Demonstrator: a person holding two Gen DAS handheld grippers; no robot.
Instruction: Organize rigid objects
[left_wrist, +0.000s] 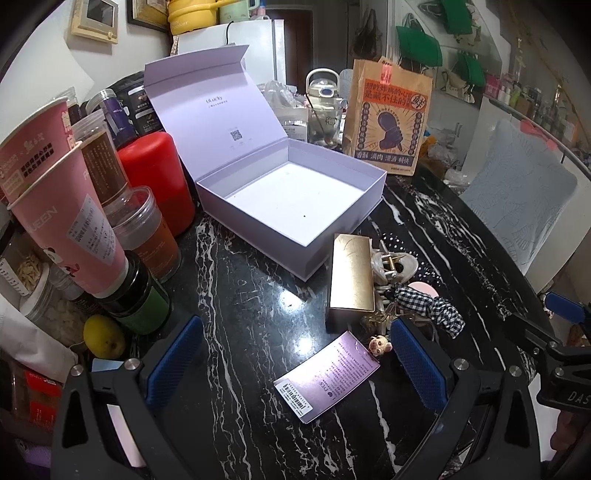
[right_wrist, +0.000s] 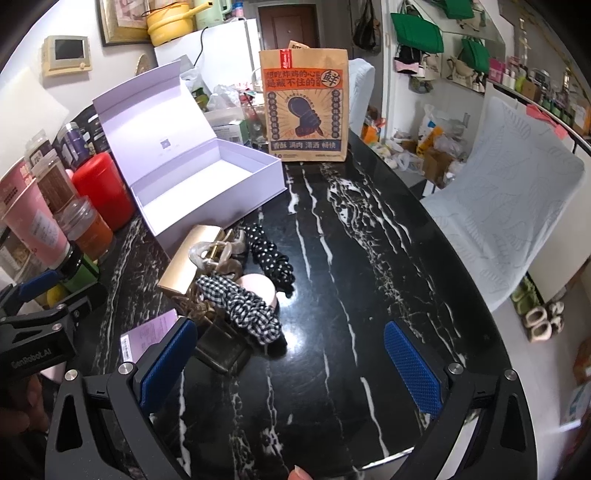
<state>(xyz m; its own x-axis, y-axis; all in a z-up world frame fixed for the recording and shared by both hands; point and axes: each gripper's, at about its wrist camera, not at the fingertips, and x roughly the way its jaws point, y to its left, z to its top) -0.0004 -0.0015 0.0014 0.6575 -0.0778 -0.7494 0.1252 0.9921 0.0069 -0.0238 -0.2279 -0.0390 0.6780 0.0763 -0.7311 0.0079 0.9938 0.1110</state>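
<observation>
Currently both grippers, left (left_wrist: 295, 365) and right (right_wrist: 295, 363), hover with jaws spread wide, gripping nothing, above the table (right_wrist: 369, 258); the box (left_wrist: 295, 199) lies open.

Partly hidden and unreadable things on the marble table

The pink round item (right_wrist: 258, 286) lay mostly under the checked scrunchie (right_wrist: 240, 308); the purple card (right_wrist: 147, 338) was partly covered by a blue finger pad (right_wrist: 168, 363); the print inside the box lid (left_wrist: 214, 105) was too small to read.

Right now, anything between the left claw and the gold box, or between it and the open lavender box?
Nothing visible. Left claw sits open, bare tabletop up to the gold box. Lavender box lies just beyond, lid up.
</observation>
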